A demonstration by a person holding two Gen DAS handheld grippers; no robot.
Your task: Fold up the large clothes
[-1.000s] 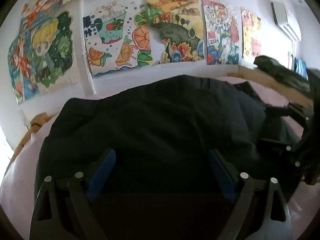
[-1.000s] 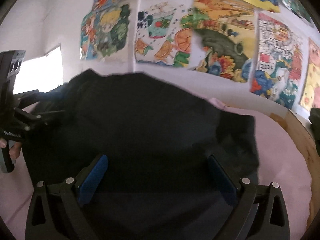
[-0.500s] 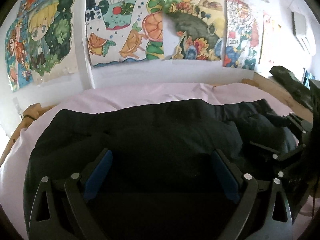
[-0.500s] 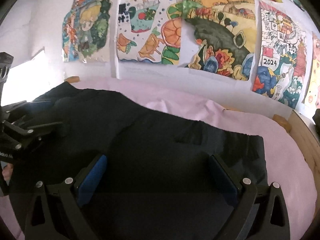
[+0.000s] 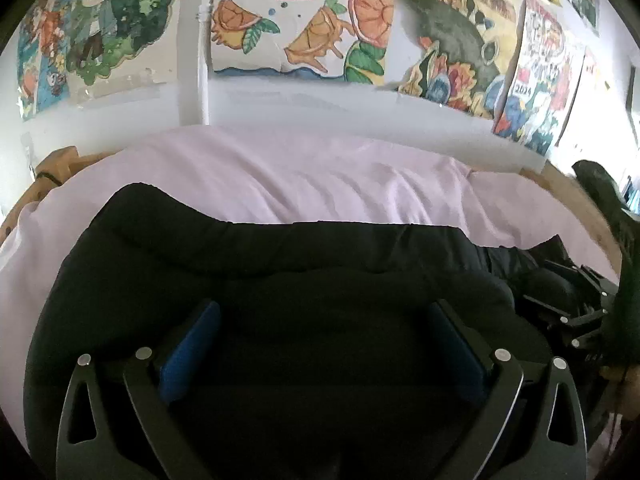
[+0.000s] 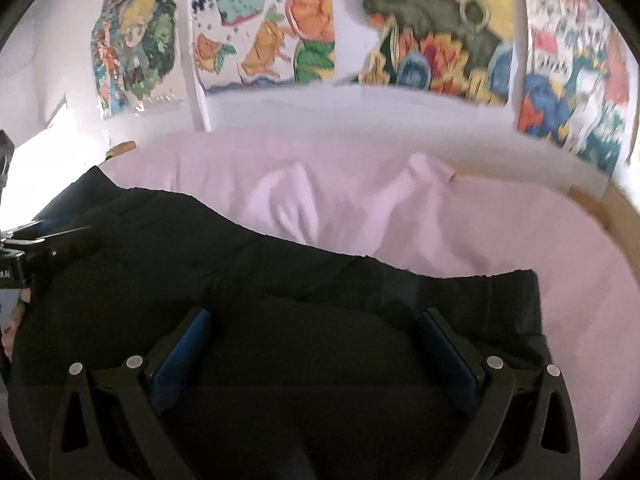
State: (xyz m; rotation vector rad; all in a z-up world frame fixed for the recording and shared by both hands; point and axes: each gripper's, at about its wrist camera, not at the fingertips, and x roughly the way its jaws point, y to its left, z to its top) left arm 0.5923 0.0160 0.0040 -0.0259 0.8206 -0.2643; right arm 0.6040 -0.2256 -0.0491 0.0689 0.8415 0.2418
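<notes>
A large black garment lies flat on the pink bed sheet; it also shows in the right wrist view. My left gripper hovers low over the garment's left part, jaws wide apart, nothing between the blue pads. My right gripper hovers over the garment's right part, jaws wide apart, empty. Each gripper shows in the other's view: the right one at the right edge, the left one at the left edge.
A wall with colourful posters stands behind the bed. A wooden bed frame rims the sheet. A dark object sits at the far right. Bare pink sheet lies beyond the garment.
The garment's raised far edge has come down onto the bed, uncovering the pink sheet behind it. Both grippers have lowered and tilted toward the bed; both stay open.
</notes>
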